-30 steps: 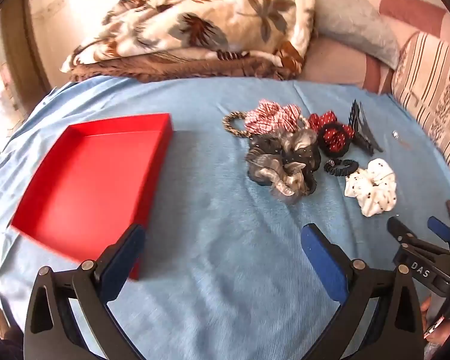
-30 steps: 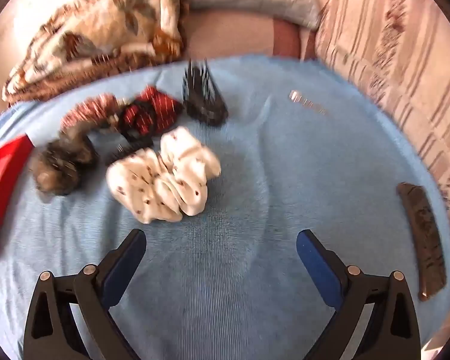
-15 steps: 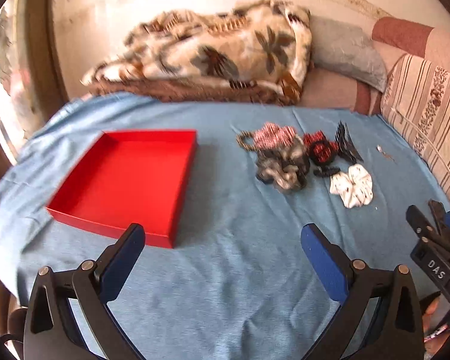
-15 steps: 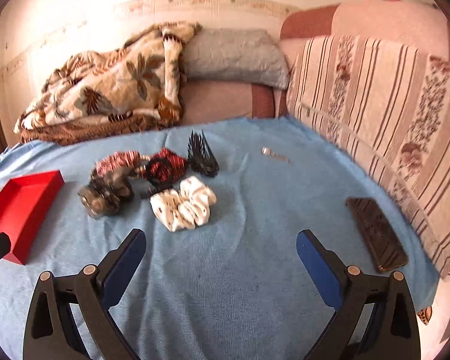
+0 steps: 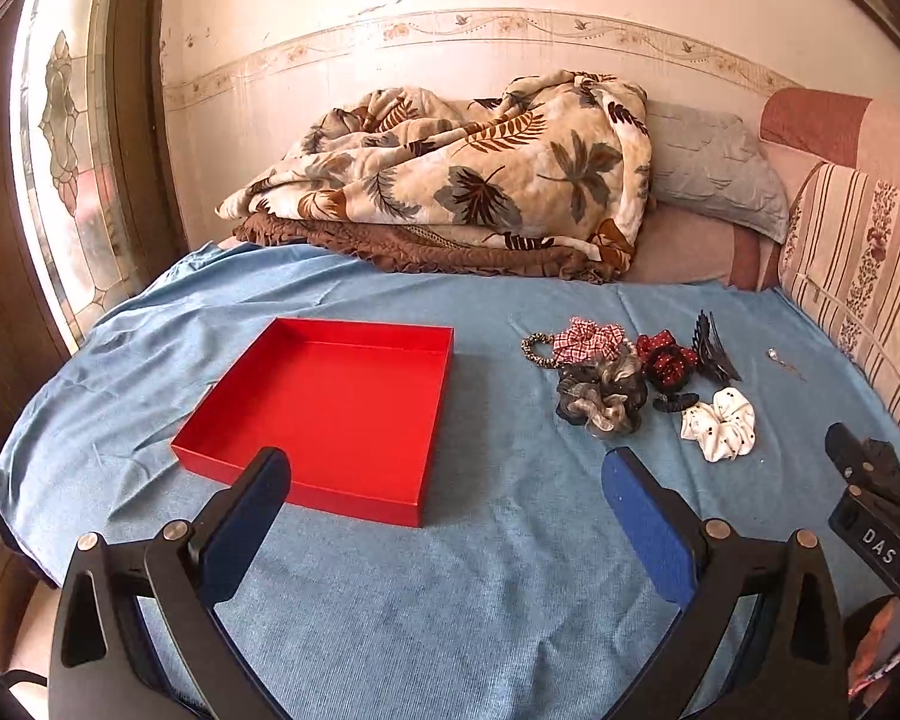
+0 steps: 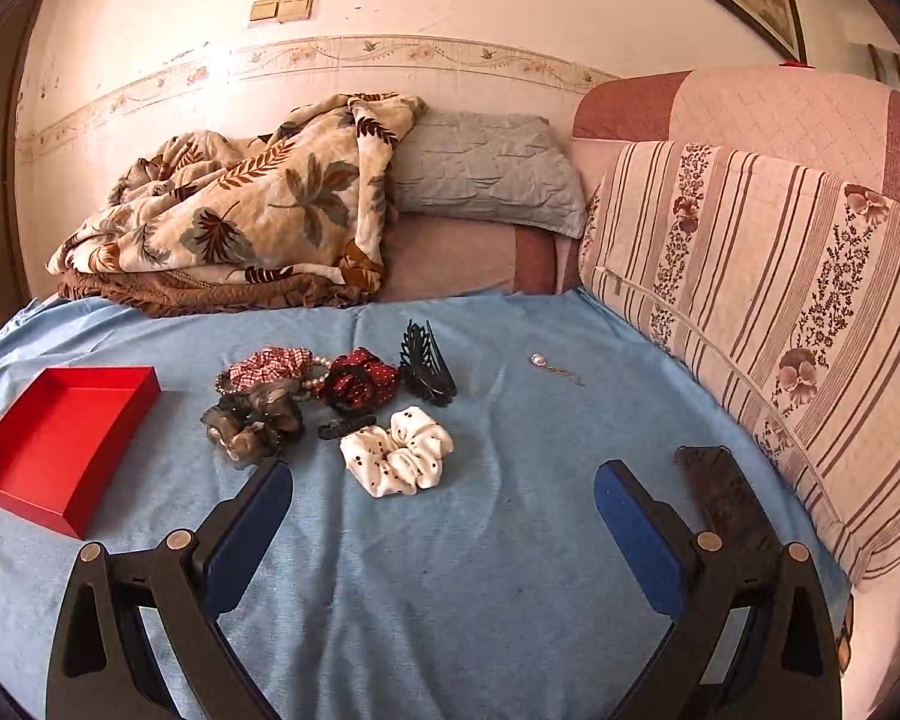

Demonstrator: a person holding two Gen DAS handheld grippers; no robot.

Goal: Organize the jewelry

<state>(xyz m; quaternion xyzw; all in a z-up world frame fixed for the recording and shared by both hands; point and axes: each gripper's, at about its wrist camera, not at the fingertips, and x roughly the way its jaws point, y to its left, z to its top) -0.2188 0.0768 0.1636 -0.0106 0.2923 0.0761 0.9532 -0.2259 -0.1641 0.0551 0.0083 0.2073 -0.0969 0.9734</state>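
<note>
An empty red tray (image 5: 330, 468) lies on the blue sheet (image 5: 498, 600); it also shows in the right wrist view (image 6: 120, 381). To its right lies a cluster: a white dotted scrunchie (image 5: 720, 423) (image 6: 399, 450), a grey scrunchie (image 5: 603, 393) (image 6: 252, 420), a red dotted scrunchie (image 5: 666, 357) (image 6: 360, 384), a checked scrunchie (image 5: 588, 339) (image 6: 270, 363), a black claw clip (image 5: 714, 345) (image 6: 426, 363) and a small pendant (image 6: 537, 360). My left gripper (image 5: 444, 516) is open and empty, in front of the tray. My right gripper (image 6: 444, 516) is open and empty, in front of the white scrunchie.
A leaf-print blanket (image 5: 468, 180) and grey pillow (image 5: 714, 174) lie at the back. A striped cushion (image 6: 780, 300) runs along the right. A dark phone-like slab (image 6: 726, 498) lies by the right gripper's right finger. A window (image 5: 60, 168) is at left.
Both grippers have pulled back and risen away from the sheet, so the tray and the accessories look smaller and farther. Both stay open. Nothing on the sheet moved.
</note>
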